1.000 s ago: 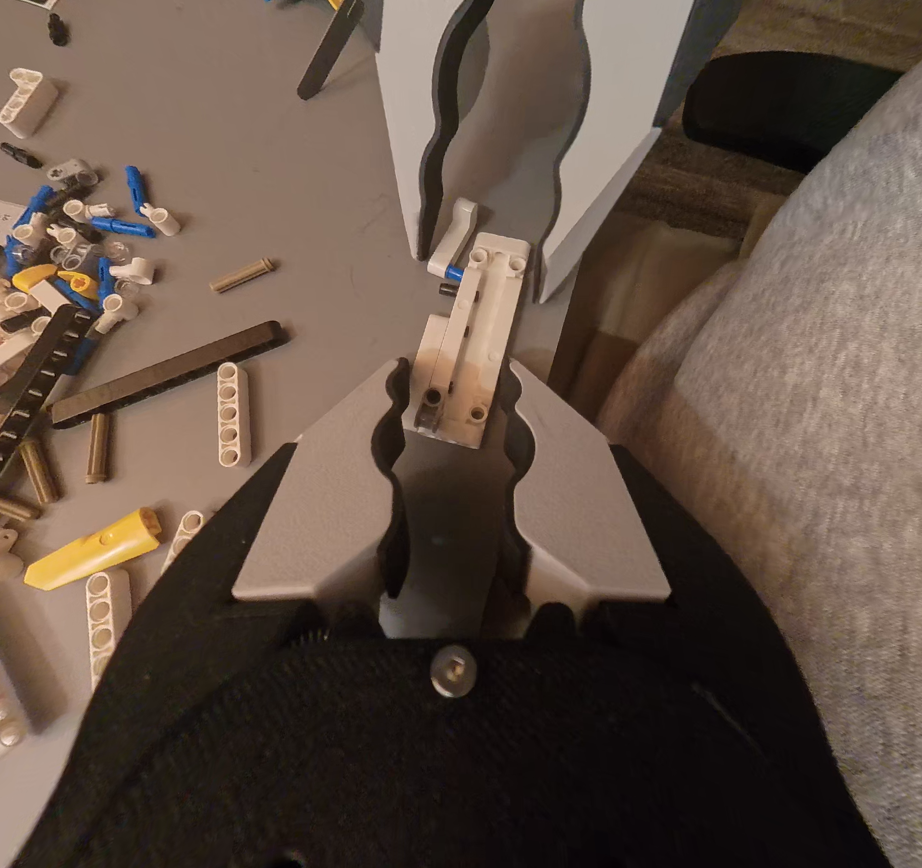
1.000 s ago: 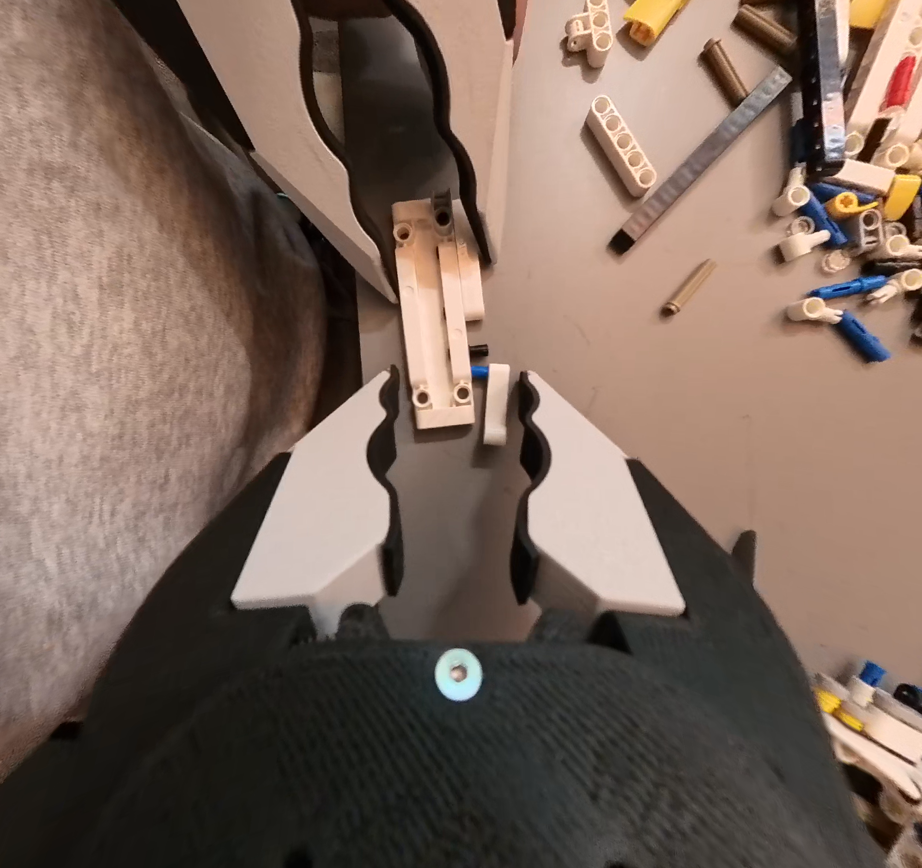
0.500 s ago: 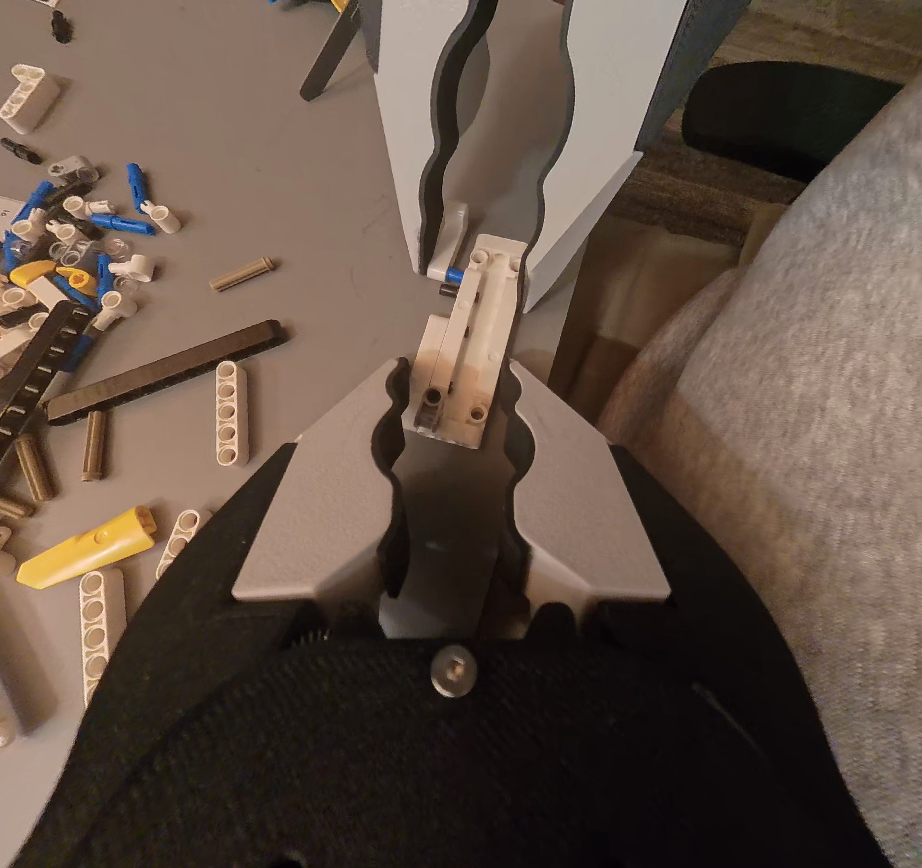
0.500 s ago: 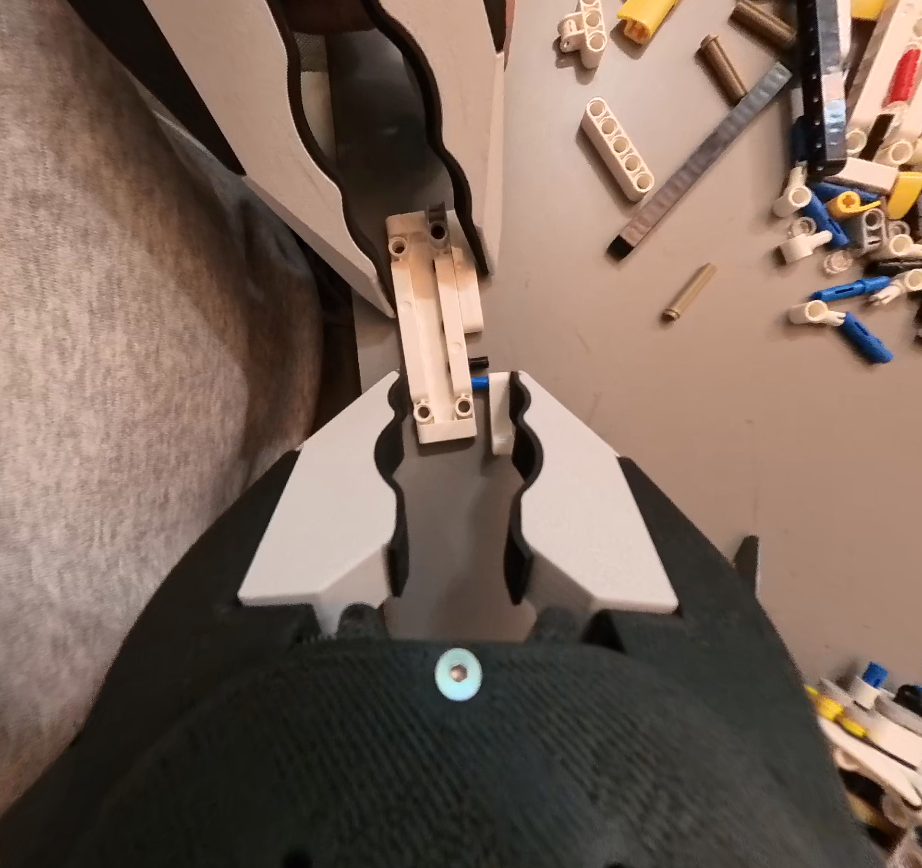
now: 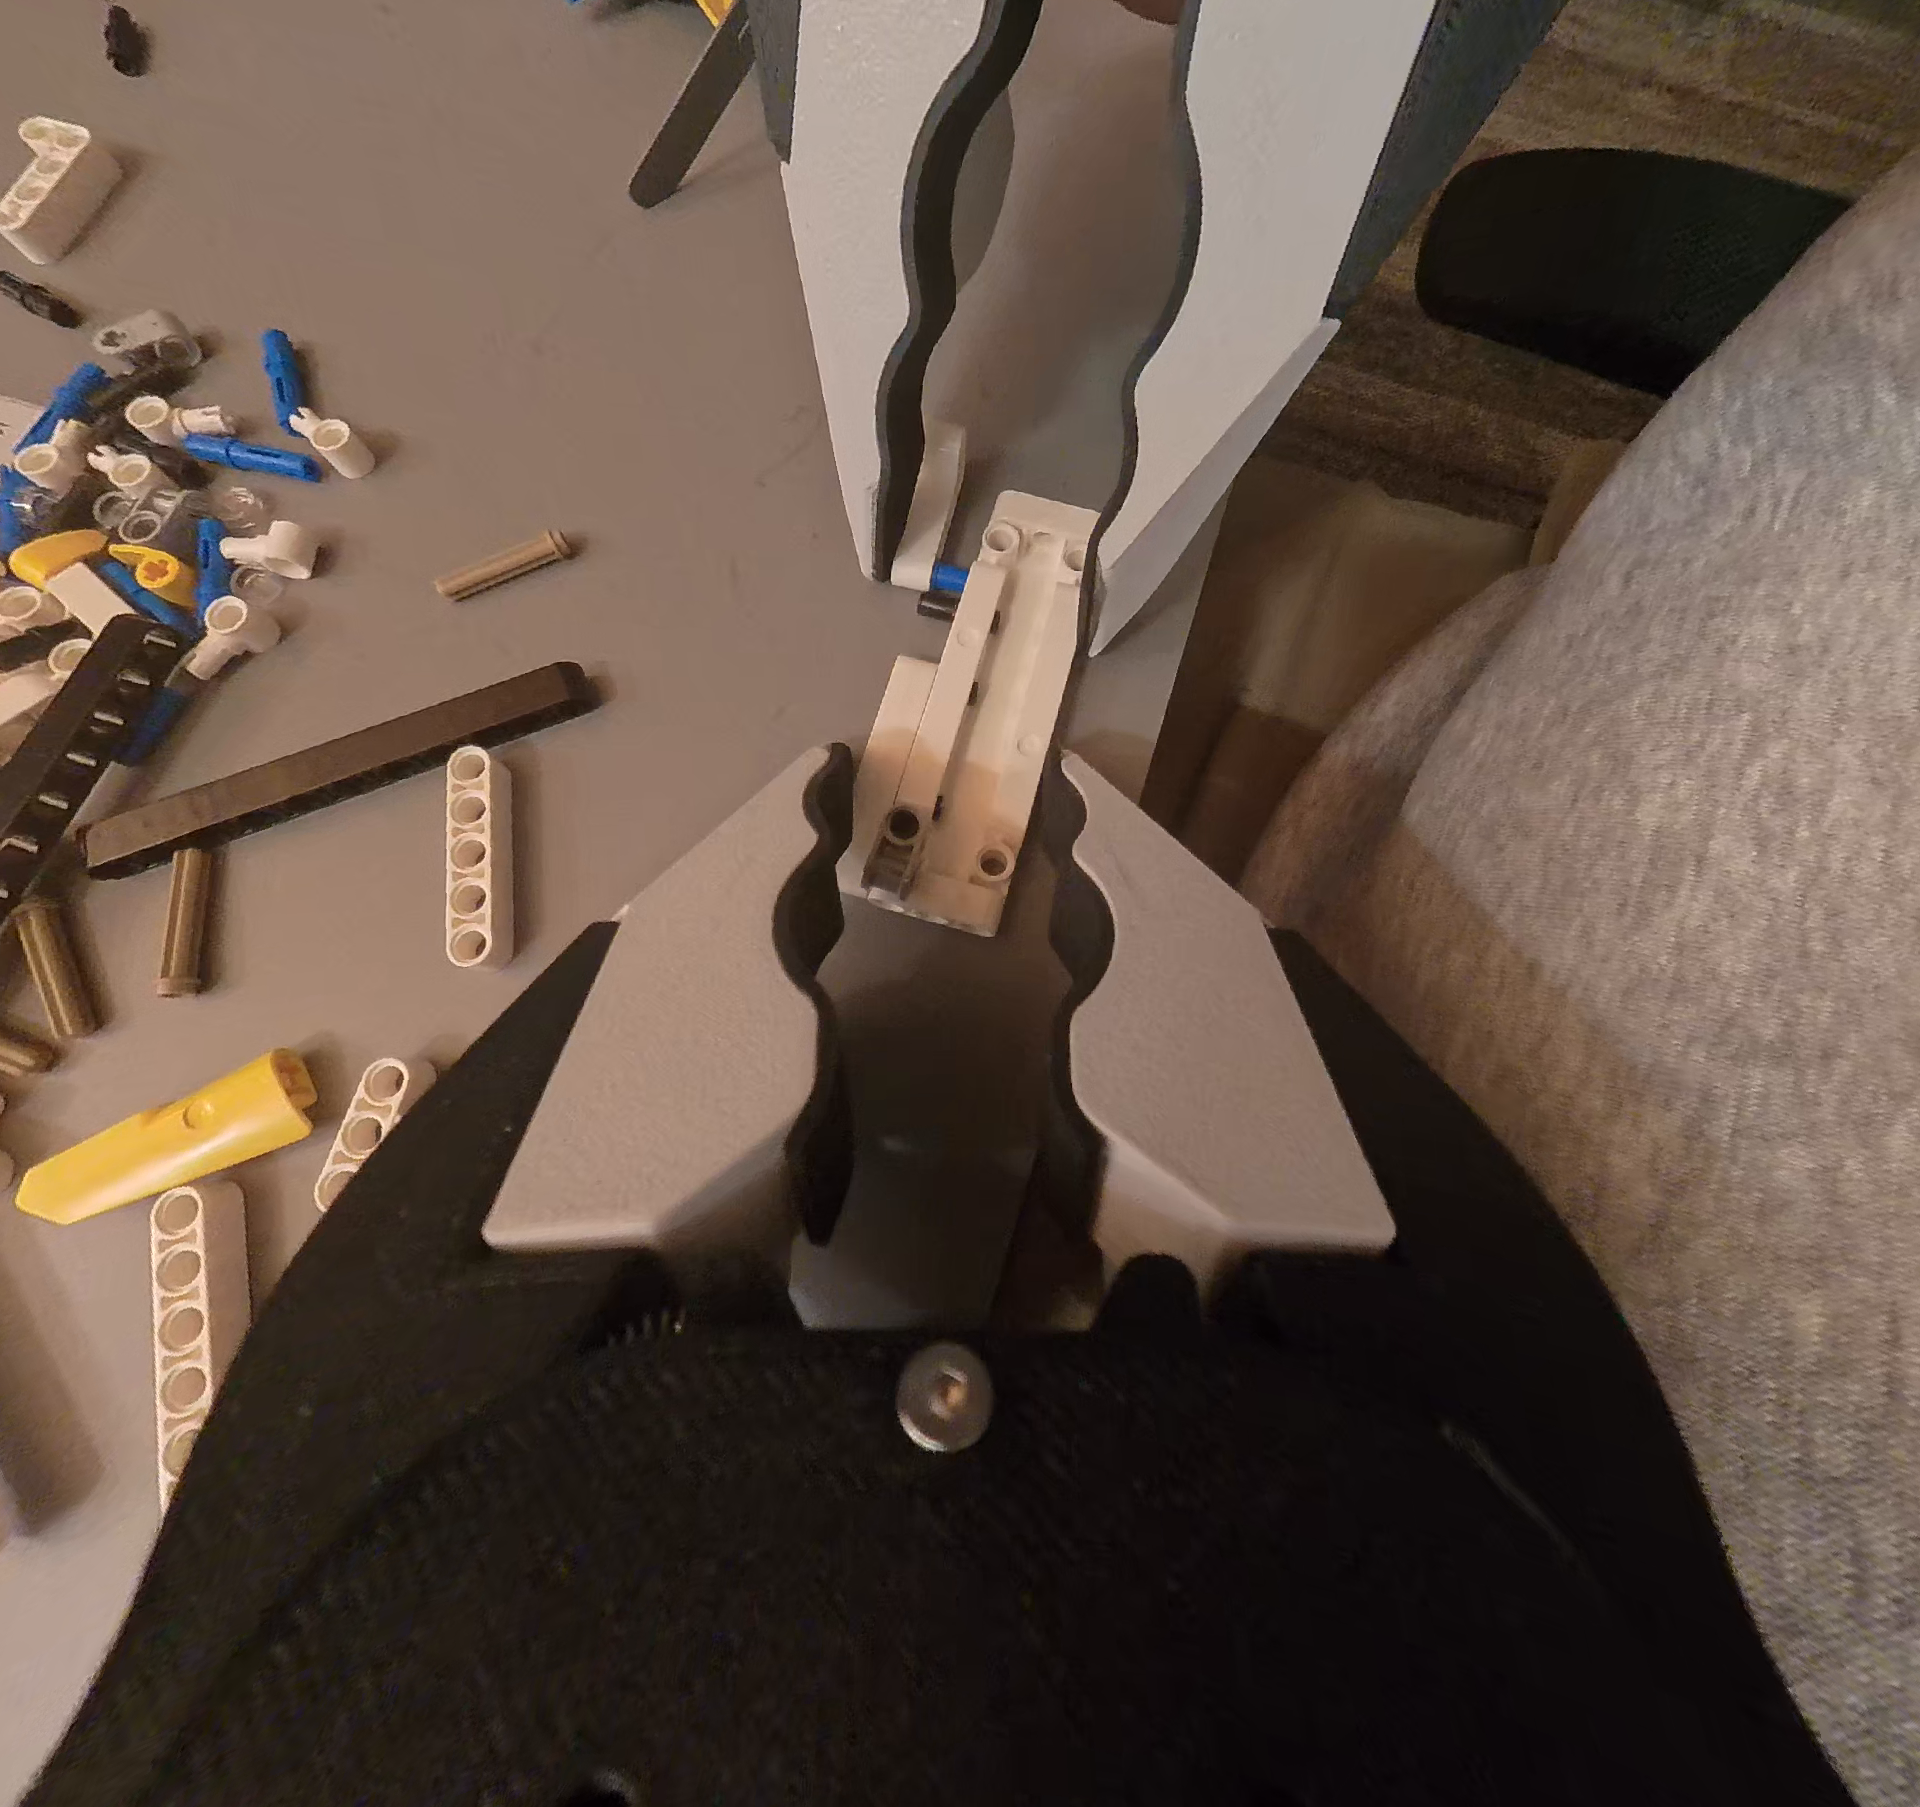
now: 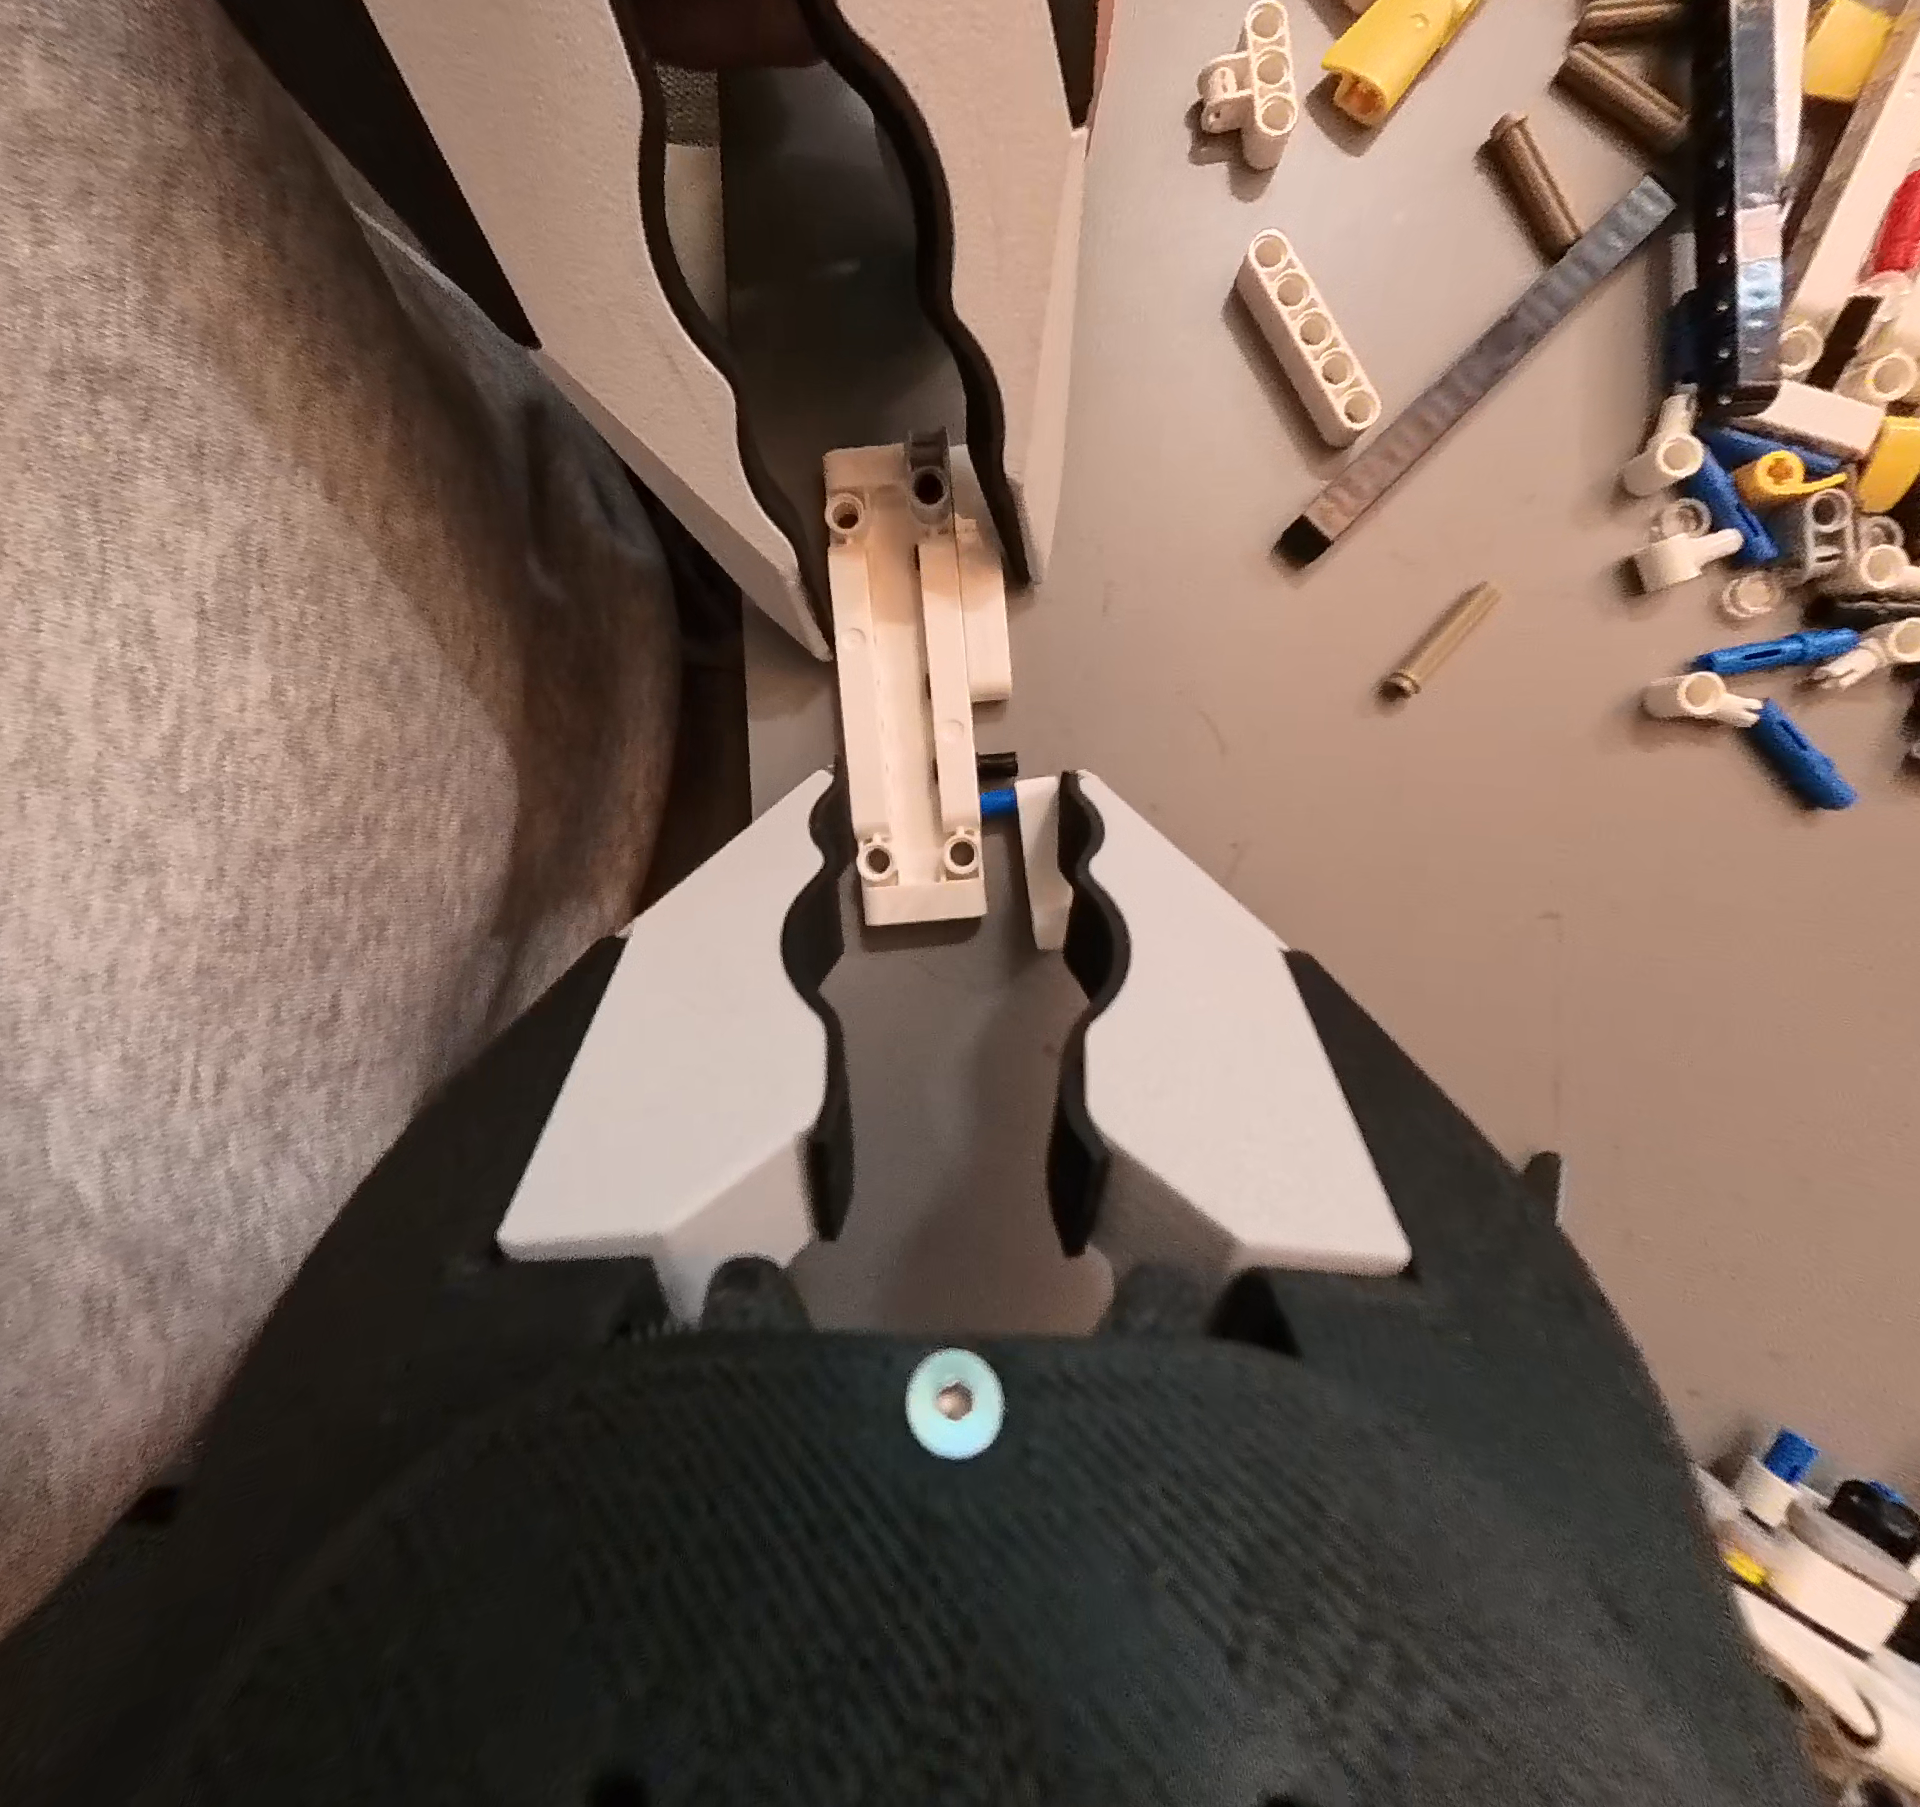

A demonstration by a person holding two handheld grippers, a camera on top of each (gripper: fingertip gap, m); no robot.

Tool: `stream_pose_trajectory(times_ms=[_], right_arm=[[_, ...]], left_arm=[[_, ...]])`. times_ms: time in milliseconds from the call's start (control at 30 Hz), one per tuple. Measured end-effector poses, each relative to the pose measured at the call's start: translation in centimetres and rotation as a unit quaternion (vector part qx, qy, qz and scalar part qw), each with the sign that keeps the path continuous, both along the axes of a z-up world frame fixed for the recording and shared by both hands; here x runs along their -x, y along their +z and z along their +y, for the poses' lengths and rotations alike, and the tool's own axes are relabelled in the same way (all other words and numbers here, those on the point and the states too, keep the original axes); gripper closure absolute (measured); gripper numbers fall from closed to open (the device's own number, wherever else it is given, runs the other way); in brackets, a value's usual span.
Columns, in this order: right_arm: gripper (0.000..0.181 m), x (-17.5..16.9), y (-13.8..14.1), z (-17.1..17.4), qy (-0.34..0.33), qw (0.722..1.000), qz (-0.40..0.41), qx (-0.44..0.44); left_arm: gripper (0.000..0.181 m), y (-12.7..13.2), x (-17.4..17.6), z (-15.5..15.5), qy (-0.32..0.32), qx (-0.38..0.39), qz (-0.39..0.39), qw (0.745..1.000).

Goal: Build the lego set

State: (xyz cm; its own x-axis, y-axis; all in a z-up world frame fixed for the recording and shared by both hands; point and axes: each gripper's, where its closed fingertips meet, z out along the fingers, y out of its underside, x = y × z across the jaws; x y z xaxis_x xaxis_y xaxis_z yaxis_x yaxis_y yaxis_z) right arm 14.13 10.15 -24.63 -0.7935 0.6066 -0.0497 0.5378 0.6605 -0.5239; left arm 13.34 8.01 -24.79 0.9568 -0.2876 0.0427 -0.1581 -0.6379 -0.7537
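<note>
Tools both clamp white assembly (image 5: 977, 718) above grey table (image 5: 468, 303): left tool (image 5: 945, 801) nipped on near end, right tool (image 6: 951, 822) squeezing far end w/ small white beam (image 6: 1042, 864).

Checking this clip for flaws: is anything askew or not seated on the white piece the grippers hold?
The small white piece sits off the white assembly, joined only by an exposed blue pin.

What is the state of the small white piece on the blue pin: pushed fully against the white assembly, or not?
Not fully on. In the right wrist view the small white piece stands apart from the white assembly, with blue pin bare between them.
</note>
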Motion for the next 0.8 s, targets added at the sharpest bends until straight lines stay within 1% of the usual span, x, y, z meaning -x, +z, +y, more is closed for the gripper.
stream_pose_trajectory(times_ms=[800], right_arm=[[0.142,-0.06,-0.07,0.08,0.003,1.0,0.005,-0.009]], left_arm=[[0.145,0.04,-0.03,0.09,0.007,-0.002,-0.012,1.0]])
